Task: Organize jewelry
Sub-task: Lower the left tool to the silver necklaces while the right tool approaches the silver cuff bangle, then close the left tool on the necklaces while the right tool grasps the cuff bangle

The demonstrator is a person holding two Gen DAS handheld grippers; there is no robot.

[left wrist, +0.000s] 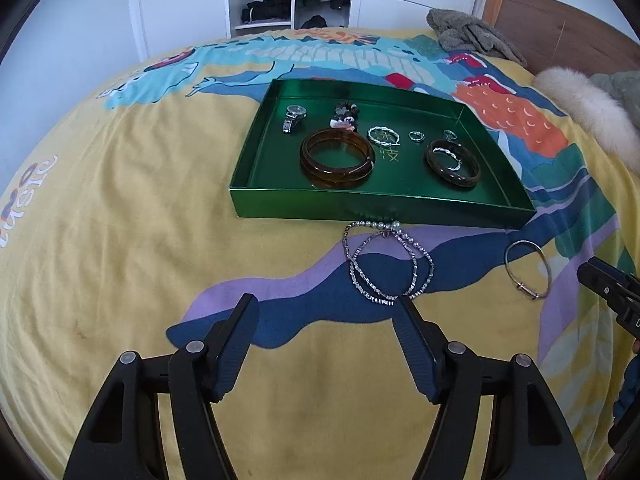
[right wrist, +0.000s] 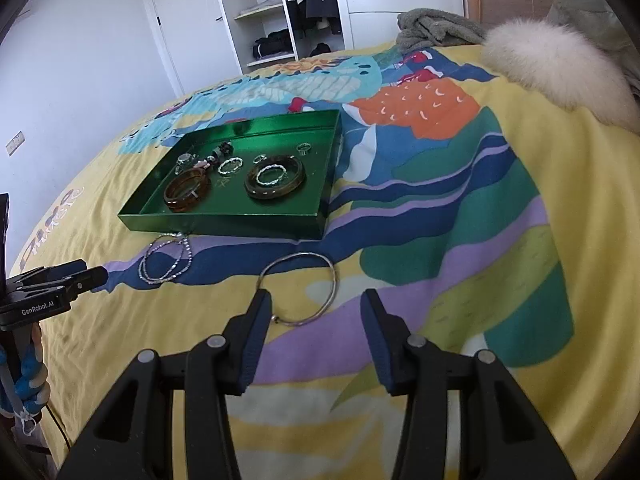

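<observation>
Bed (left wrist: 100,240) under yellow patterned cover. Green tray (left wrist: 384,210) mid-bed. Beaded necklace (left wrist: 386,264) just before tray's near wall; silver bangle (left wrist: 528,270) beside it, apart. Grey blanket (left wrist: 468,32) and white fur piece (left wrist: 588,116) toward headboard edge.

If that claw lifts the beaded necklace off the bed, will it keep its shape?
Probably not. The beaded necklace lies in loose overlapping loops, so it likely droops and swings. Its small beads may slip through the open left claw. It looks light.
</observation>
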